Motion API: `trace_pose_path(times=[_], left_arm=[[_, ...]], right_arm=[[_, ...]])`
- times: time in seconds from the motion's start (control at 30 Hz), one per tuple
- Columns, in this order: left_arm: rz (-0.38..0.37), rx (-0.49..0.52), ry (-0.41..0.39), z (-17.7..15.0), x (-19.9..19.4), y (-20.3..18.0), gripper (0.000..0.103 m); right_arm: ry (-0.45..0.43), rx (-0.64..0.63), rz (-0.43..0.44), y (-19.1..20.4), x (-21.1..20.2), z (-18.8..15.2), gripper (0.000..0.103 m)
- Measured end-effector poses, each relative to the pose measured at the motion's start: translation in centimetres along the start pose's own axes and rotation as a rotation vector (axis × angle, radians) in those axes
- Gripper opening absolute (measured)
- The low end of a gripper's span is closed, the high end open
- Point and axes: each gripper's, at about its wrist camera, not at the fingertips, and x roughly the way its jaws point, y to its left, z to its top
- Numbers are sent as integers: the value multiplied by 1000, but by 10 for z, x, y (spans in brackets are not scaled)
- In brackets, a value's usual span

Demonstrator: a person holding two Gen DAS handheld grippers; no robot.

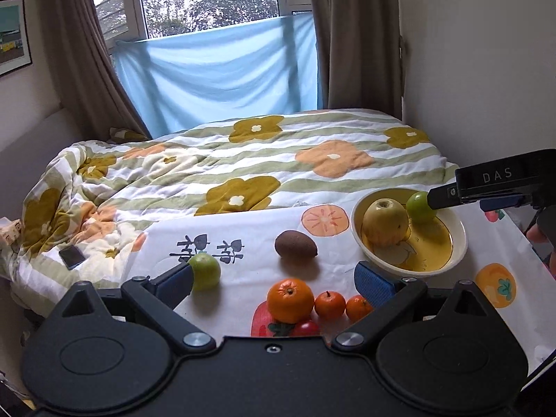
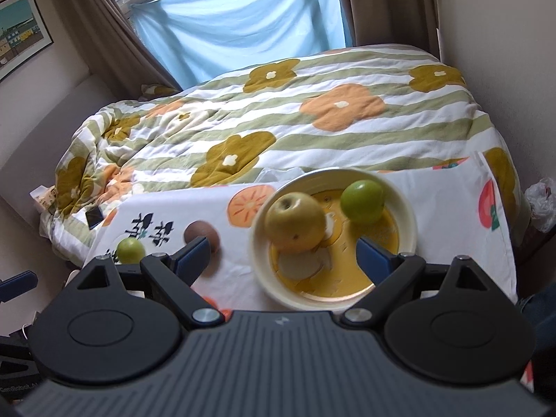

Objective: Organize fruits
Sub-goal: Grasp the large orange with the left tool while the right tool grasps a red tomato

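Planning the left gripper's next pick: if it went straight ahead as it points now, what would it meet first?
Probably the large orange, lying between the open left gripper fingers; the kiwi sits beyond. Depth is uncertain.

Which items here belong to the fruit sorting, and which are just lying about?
Job:
bowl
yellow apple
green fruit in bowl
green fruit on cloth
kiwi
large orange
two small oranges

Lying about:
phone
quilt
framed picture

Two low fisheye views over tongs toward window; shared bowl (image 1: 458, 243) (image 2: 259, 253), nearer on right.
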Motion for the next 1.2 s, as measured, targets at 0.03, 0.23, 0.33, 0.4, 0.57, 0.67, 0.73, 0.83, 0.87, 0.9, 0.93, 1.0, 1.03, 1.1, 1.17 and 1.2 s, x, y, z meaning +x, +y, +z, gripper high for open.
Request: trace_pose_path(times=[0.03,0.23,0.33,0.4,0.57,0.67,0.73,0.83,0.87,0.9,0.93,1.0,1.03,1.1,1.17,1.2], left_arm=[[0,-12,-8,-5,-5,4,101],[0,-27,-28,-27,-21,21,101],[15,-31,-29,-37,-24,32,101],[28,-42,-21,-45,-23,41,101],[82,-72,26,-64,-11,65,101],[112,-83,49,-73,-1,80,101],[127,-90,63,-78,7,89,101],[139,-105,87,-87,23,104,101],[134,-108,97,-89,28,108,101],[132,-111,105,-91,34,111,101],[133,-115,113,-94,39,115,101],[119,-133,132,-99,53,123,100],[112,-146,138,-101,58,127,100],[101,-178,152,-104,69,135,99],[89,-210,167,-106,77,143,96],[80,-228,175,-107,81,147,95]], right_arm=[[-1,-4,-2,5,-4,-6,103],[-2,-31,-15,35,-19,-39,103],[11,-39,-22,46,-17,-54,103],[20,-42,-22,53,-15,-65,103],[26,-44,-23,66,-6,-88,103],[40,-46,-21,73,3,-99,103],[53,-52,-19,77,11,-106,103],[68,-80,-15,84,24,-118,103],[71,-87,-17,87,28,-121,103],[74,-92,-20,89,32,-124,103],[78,-95,-23,91,37,-126,103],[89,-96,-29,94,47,-132,103],[95,-98,-33,95,51,-134,103],[105,-107,-43,99,59,-137,103],[115,-122,-46,102,66,-141,103],[118,-129,-48,104,68,-143,103]])
